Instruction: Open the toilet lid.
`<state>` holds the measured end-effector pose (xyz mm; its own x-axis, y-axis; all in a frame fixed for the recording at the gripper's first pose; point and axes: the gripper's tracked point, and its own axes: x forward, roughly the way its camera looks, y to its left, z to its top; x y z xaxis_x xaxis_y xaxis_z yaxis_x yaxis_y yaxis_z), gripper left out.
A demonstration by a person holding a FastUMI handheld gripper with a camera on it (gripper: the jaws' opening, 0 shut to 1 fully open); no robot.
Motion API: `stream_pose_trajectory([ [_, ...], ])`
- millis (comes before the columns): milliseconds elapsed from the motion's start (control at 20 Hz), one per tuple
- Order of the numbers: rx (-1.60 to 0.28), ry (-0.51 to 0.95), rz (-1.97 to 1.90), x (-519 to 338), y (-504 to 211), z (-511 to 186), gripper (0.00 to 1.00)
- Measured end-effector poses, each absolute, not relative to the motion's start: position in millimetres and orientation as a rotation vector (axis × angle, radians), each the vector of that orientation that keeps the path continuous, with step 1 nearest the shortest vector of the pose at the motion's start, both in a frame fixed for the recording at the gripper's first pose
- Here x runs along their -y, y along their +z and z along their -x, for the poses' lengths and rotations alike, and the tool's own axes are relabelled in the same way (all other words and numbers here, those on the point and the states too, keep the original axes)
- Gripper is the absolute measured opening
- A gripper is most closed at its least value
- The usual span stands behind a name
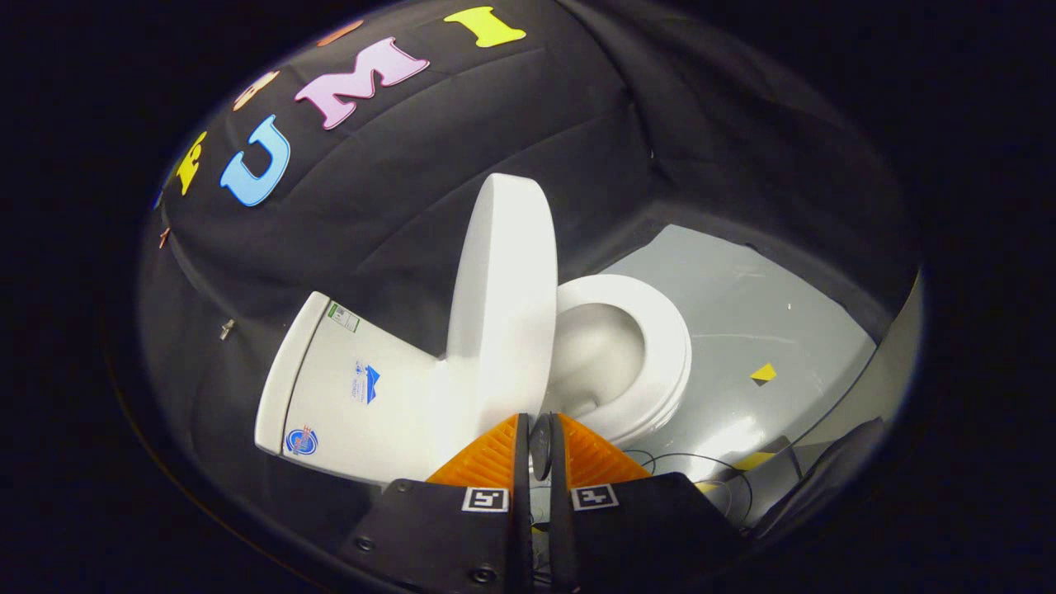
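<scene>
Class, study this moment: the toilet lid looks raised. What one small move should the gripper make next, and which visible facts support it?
Probably draw the gripper straight back from the toilet. The lid already stands upright near the tank, leaving the seat and bowl uncovered. The fingers are nearly closed just in front of the lid's lower edge; whether they grip it is unclear, so ease away gently.

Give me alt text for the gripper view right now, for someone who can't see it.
A white toilet with its lid raised nearly upright, the seat and bowl exposed beyond it. The gripper sits just short of the lid's lower edge, fingers almost closed with a narrow gap, holding nothing. Grey floor with yellow tape marks lies past the toilet.
</scene>
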<state>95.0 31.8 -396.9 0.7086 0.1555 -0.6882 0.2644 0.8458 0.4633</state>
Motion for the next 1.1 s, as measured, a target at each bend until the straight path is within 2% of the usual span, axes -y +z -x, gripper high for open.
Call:
stream_pose_trajectory([
  [1100, -0.624, -0.002, -0.194, -184.3, -308.9, -94.4, 0.13],
])
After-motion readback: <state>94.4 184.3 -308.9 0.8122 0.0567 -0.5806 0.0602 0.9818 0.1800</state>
